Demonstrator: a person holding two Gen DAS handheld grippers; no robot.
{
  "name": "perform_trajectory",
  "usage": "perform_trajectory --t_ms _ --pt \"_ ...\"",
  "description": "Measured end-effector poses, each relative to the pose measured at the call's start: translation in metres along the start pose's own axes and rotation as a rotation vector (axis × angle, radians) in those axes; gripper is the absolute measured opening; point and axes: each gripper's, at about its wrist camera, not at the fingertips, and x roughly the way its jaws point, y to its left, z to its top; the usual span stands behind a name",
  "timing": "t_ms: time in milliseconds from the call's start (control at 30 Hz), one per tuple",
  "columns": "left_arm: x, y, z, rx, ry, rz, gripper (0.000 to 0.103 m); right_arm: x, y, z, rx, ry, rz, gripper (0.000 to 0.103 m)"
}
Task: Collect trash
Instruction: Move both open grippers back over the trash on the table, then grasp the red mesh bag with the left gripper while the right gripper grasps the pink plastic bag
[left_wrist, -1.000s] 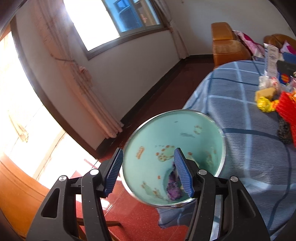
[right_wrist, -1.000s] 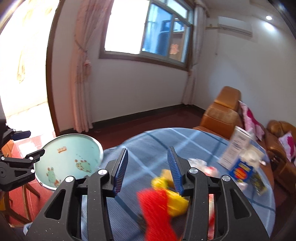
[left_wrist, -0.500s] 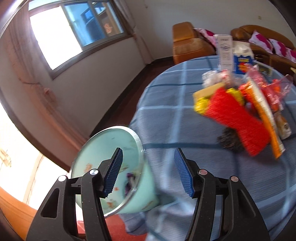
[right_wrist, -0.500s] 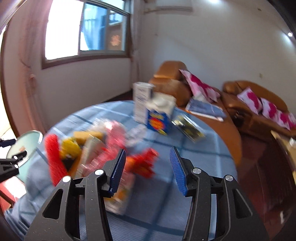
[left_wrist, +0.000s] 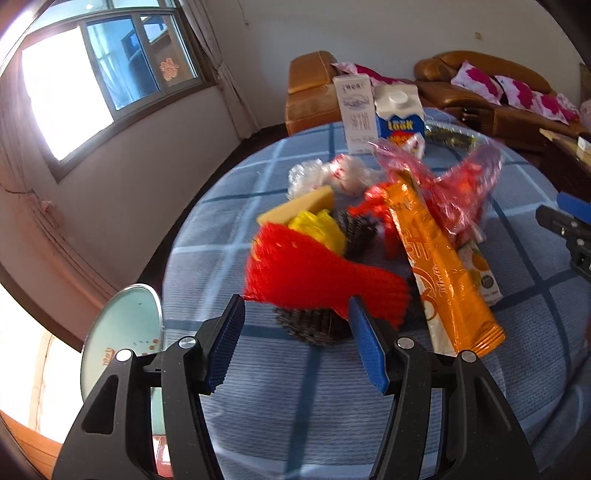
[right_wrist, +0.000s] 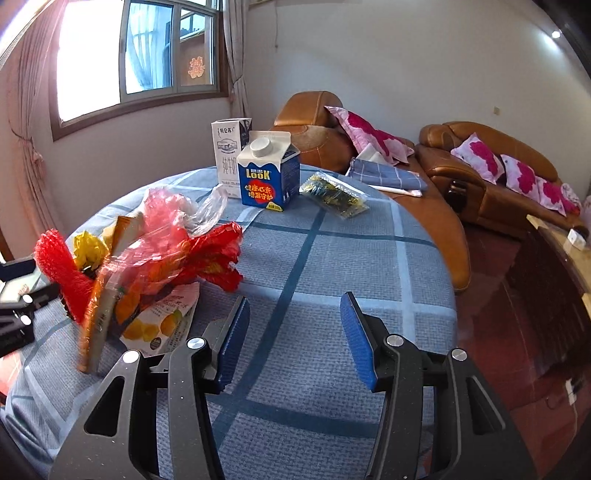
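On the round table w/ blue checked cloth (right_wrist: 332, 258), litter sits heaped toward the left half. Largest to smallest: red foam net (left_wrist: 314, 277), long axis running left-far to right-near; orange wrapper (left_wrist: 443, 266), long axis near-to-far; dark crumpled piece (left_wrist: 314, 325) under the net's near edge. Mint bin (left_wrist: 122, 339) stands off the table's left edge. Left gripper (left_wrist: 295, 343): jaws roughly half apart, nothing held; net lies just ahead, dead centre, so this hand is the nearer one. Right gripper (right_wrist: 291, 332): jaws have just been opening, approx. half apart, nothing between them; heap lies to its left, over bare cloth.
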Motion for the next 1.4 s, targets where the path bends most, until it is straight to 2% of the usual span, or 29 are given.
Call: perform_trajectory --t_ms 133,300,367,500,633,700,733,800,1000,1133,1400 --pt "0.005 0.000 -0.002 -0.010 0.015 -0.015 0.058 0.002 -0.001 -0.002 0.004 0.001 0.001 0.053" --pt "-0.013 0.021 0.003 -0.035 -0.033 -0.002 0.058 0.006 -0.012 -0.002 0.033 0.001 -0.015 0.054" --pt "-0.014 0.028 0.008 -0.039 -0.040 0.001 0.058 0.007 -0.012 -0.003 0.035 0.000 -0.019 0.060" --pt "-0.007 0.030 0.018 -0.018 -0.046 0.003 0.058 0.009 -0.009 -0.005 0.023 0.000 -0.011 0.060" --pt "0.015 0.023 0.016 0.008 0.012 -0.044 0.056 0.007 -0.007 -0.004 0.017 -0.006 -0.007 0.061" --pt "0.018 0.023 0.011 0.008 0.019 -0.071 0.040 0.006 -0.008 -0.004 0.018 -0.008 -0.007 0.061" --pt "0.016 0.024 0.009 0.011 0.014 -0.082 0.036 0.007 -0.008 -0.004 0.020 -0.008 -0.006 0.061" --pt "0.013 0.023 0.008 0.022 0.010 -0.103 0.009 0.008 -0.008 -0.005 0.019 -0.003 -0.003 0.061" --pt "0.002 0.031 0.007 0.006 -0.015 -0.124 0.008 0.011 -0.001 -0.006 0.003 0.007 0.006 0.061" --pt "-0.019 0.043 0.015 -0.021 -0.068 -0.125 0.007 0.008 -0.001 -0.003 0.008 -0.003 0.001 0.061" --pt "-0.049 0.075 0.019 -0.080 -0.141 -0.073 0.007 0.005 0.005 0.013 0.017 -0.034 0.011 0.061"
